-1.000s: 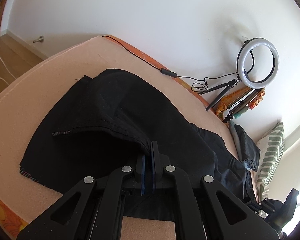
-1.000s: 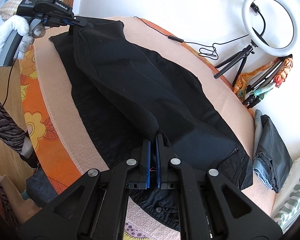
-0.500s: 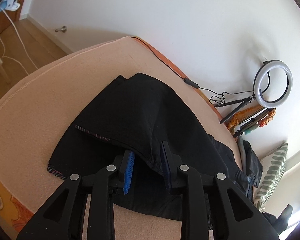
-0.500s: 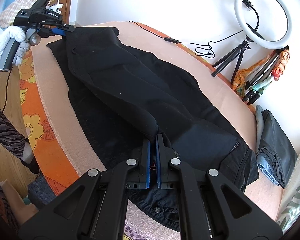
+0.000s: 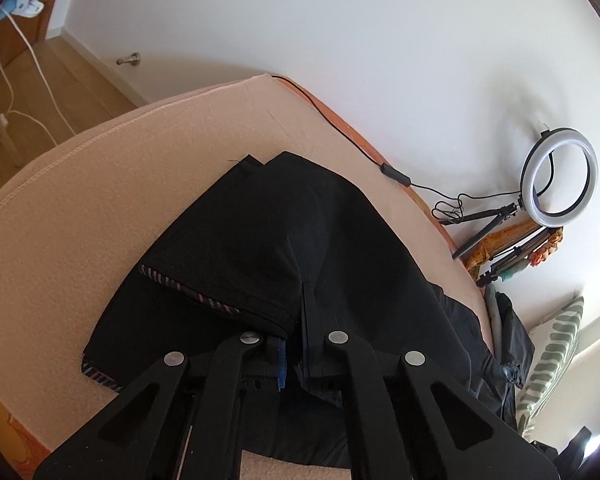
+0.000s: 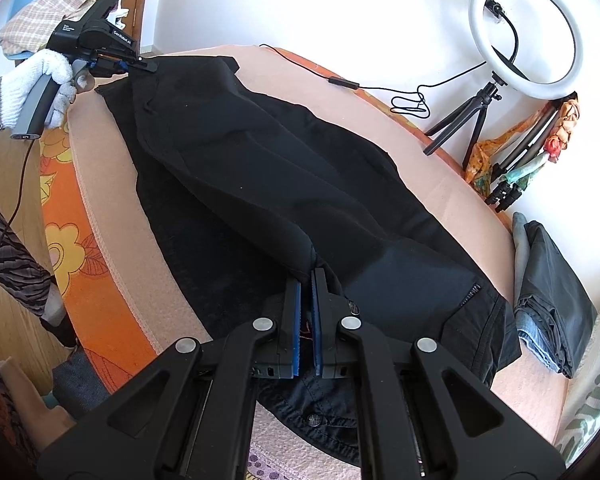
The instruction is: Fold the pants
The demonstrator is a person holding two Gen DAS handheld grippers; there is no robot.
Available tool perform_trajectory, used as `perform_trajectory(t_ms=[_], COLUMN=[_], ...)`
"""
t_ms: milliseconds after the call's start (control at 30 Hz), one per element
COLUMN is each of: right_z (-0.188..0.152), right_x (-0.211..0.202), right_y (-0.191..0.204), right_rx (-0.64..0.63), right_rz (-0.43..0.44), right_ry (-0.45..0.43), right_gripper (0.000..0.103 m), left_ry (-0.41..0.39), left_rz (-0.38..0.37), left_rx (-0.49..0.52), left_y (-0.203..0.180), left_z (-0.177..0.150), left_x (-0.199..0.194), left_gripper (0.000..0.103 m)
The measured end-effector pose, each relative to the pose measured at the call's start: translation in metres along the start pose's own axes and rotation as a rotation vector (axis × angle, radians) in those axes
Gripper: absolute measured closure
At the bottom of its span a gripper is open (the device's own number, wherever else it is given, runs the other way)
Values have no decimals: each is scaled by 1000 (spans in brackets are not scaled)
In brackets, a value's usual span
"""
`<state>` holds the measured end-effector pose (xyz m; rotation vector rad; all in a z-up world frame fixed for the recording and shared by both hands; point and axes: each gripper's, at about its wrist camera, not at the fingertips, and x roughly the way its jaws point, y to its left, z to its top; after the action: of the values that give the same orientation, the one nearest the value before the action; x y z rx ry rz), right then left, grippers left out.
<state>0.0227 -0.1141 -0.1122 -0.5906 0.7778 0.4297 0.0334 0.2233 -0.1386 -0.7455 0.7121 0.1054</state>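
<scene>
1. Black pants (image 6: pixel 284 184) lie lengthwise on the peach bed cover (image 5: pixel 100 208), one leg laid over the other.
2. Right gripper (image 6: pixel 307 300): jaws clenched on cloth near the waist.
3. Left gripper (image 5: pixel 296 340): jaws nearly together at the hem end (image 5: pixel 204 292); whether they pinch cloth cannot be told.
4. Long axis runs gripper to gripper; judged next fold brings hem toward waist.

Left gripper (image 5: pixel 293 350) low center of frame, fingers nearly closed on fabric; right gripper (image 6: pixel 307 304) low center, fingers pinched; gloved left hand (image 6: pixel 40 80) upper left.
</scene>
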Motion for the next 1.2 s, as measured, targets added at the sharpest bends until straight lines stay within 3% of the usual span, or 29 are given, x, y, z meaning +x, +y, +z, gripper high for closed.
perform_trajectory(t_ms=[167,367,600,767,867,1000,1167,1200], right_z=[-5,-8,-13,-17,-20,-22,-32,-36], right_x=[-4,4,11,12,13,5,-22,-30], right_y=[-3,8,7,6,5,-1,-18,-23], right_rx=[3,-35,-32,-8,0,39,144,180], right_rz=[9,11,26,58,63,58,65,73], right_ry=[5,39,70,83,90,91,63,52], right_gripper=[98,98,98,97,96,89,81,72], left_ry=[-2,47,75,50,23,19,110,151], left_rz=[85,110,180,230,223,172,7,-35], left_rx=[101,78,136,160,160,249,386,416], left_y=[0,13,5,6,3,-26,-95,-110], left_z=[-14,-11,-10,-8,-5,-8,-28,-34], left_x=[-15,-8,-12,-31,-48,-55,-31,-22], left_gripper=[100,95,88,85,85,85,85,84])
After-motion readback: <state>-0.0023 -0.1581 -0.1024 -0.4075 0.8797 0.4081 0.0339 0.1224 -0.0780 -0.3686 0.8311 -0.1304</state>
